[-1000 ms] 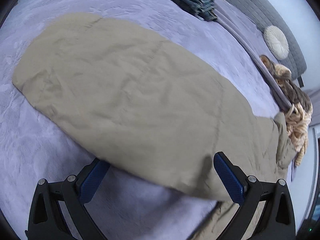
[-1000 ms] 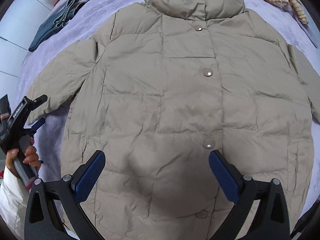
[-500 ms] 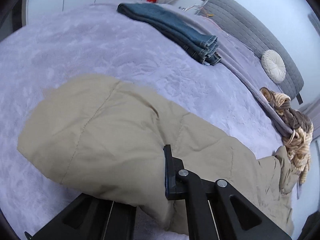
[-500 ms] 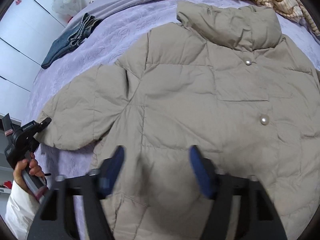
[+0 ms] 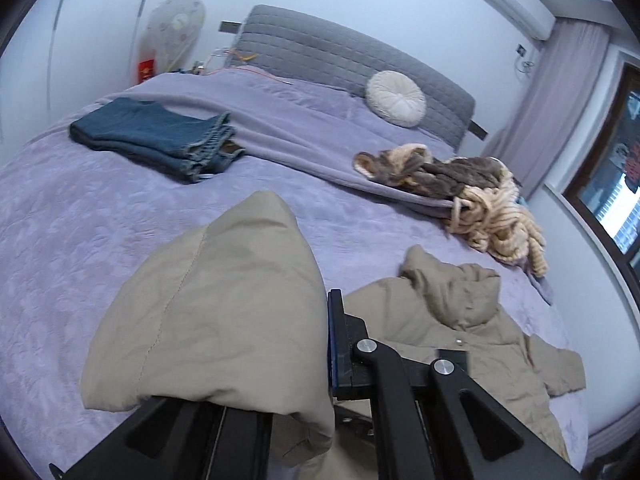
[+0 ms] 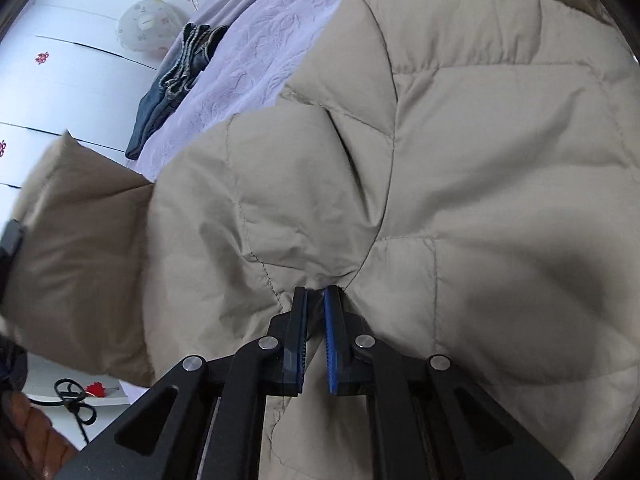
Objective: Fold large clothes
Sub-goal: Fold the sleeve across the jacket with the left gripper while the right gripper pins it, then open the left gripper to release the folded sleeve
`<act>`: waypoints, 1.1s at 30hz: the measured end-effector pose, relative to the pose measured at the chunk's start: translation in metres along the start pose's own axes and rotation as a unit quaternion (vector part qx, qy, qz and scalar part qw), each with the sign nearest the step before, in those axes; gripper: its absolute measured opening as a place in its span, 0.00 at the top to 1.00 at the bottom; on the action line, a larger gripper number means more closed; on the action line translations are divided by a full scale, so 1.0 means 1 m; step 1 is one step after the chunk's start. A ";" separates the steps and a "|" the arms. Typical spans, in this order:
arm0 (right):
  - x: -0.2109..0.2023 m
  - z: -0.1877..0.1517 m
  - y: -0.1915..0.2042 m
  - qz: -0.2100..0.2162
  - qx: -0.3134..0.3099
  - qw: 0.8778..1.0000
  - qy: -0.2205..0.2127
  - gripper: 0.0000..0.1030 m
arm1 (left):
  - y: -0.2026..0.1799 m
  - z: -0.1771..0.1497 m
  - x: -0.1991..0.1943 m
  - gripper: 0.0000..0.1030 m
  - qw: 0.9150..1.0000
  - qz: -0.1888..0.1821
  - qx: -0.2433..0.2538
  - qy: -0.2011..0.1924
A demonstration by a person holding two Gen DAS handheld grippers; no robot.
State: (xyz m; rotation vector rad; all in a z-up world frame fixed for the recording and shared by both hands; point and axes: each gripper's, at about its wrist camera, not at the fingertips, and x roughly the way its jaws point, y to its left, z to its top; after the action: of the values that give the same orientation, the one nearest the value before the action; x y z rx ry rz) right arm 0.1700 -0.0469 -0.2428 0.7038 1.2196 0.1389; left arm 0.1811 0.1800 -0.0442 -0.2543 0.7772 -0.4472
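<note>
Jacket collar (image 5: 452,288) (left view only)

Soft, even daylight; strong fisheye bending, dark corner vignette; motion blur at right view's left edge.

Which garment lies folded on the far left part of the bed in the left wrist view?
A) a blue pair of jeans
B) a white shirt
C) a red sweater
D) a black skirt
A: the jeans lie folded flat on the purple bedspread, beyond the beige jacket's raised sleeve.
</note>
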 end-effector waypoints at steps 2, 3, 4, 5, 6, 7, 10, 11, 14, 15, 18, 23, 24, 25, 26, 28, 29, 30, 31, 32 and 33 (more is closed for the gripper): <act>0.006 0.004 -0.001 0.009 0.002 1.000 0.010 0.94 | -0.037 -0.001 0.009 0.93 0.999 -0.027 0.018 0.009; 0.004 0.004 -0.003 0.016 0.002 1.000 0.015 0.94 | -0.053 0.000 0.017 0.93 0.999 -0.035 0.027 0.018; 0.002 0.005 -0.004 0.027 0.005 0.999 0.024 0.94 | -0.071 -0.002 0.026 0.93 0.998 -0.042 0.036 0.027; 0.000 0.008 -0.007 0.036 0.010 0.999 0.029 0.94 | -0.087 -0.004 0.034 0.93 0.997 -0.050 0.045 0.035; -0.009 0.007 -0.011 0.043 0.016 0.999 0.027 0.94 | -0.103 -0.006 0.041 0.93 0.996 -0.057 0.055 0.045; -0.021 0.006 -0.015 0.045 0.018 0.999 0.020 0.94 | -0.119 -0.010 0.049 0.93 0.994 -0.063 0.067 0.056; -0.068 0.000 -0.041 0.010 0.022 1.000 -0.015 0.94 | -0.162 -0.030 0.075 0.93 0.988 -0.058 0.121 0.080; -0.083 -0.002 -0.050 -0.011 0.022 0.999 -0.028 0.94 | -0.174 -0.040 0.088 0.93 0.984 -0.051 0.144 0.090; -0.126 -0.007 -0.078 -0.052 0.031 0.996 -0.062 0.93 | -0.204 -0.082 0.125 0.93 0.971 -0.023 0.201 0.130; -0.140 -0.009 -0.088 -0.065 0.034 0.995 -0.071 0.93 | -0.210 -0.098 0.139 0.93 0.965 -0.011 0.216 0.145; -0.158 -0.013 -0.106 -0.091 0.041 0.992 -0.081 0.93 | -0.218 -0.137 0.168 0.93 0.950 0.025 0.252 0.182; -0.154 -0.012 -0.114 -0.094 0.061 0.991 -0.075 0.92 | -0.217 -0.160 0.174 0.10 0.944 0.038 0.267 0.191; -0.151 -0.010 -0.112 -0.092 0.062 0.991 -0.074 0.92 | -0.218 -0.160 0.169 0.00 0.945 0.043 0.268 0.181; -0.149 -0.010 -0.110 -0.091 0.062 0.991 -0.074 0.92 | -0.218 -0.157 0.160 0.00 0.947 0.048 0.271 0.163; -0.145 -0.003 -0.111 -0.092 0.060 0.991 -0.073 0.91 | -0.219 -0.156 0.155 0.00 0.947 0.046 0.274 0.163; -0.141 0.003 -0.102 -0.102 0.053 0.991 -0.071 0.91 | -0.214 -0.149 0.142 0.00 0.949 0.036 0.261 0.171; -0.141 0.006 -0.096 -0.109 0.045 0.991 -0.070 0.91 | -0.208 -0.143 0.131 0.00 0.953 0.027 0.249 0.168; -0.144 0.009 -0.092 -0.117 0.033 0.990 -0.071 0.91 | -0.200 -0.134 0.121 0.00 0.958 0.016 0.235 0.163; -0.145 0.010 -0.084 -0.128 0.017 0.989 -0.072 0.85 | -0.189 -0.126 0.109 0.00 0.963 0.005 0.219 0.156; -0.147 0.011 -0.080 -0.136 0.001 0.988 -0.076 0.65 | -0.177 -0.118 0.097 0.00 0.968 -0.003 0.201 0.147; -0.144 0.018 -0.062 -0.145 -0.022 0.986 -0.083 0.48 | -0.163 -0.108 0.088 0.00 0.973 -0.004 0.182 0.138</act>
State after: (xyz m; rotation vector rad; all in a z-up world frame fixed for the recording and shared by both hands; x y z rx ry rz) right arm 0.1171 -0.1692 -0.1586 0.4827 1.1422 -0.1310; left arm 0.1106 -0.0112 -0.1107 0.1515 0.9483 -0.6319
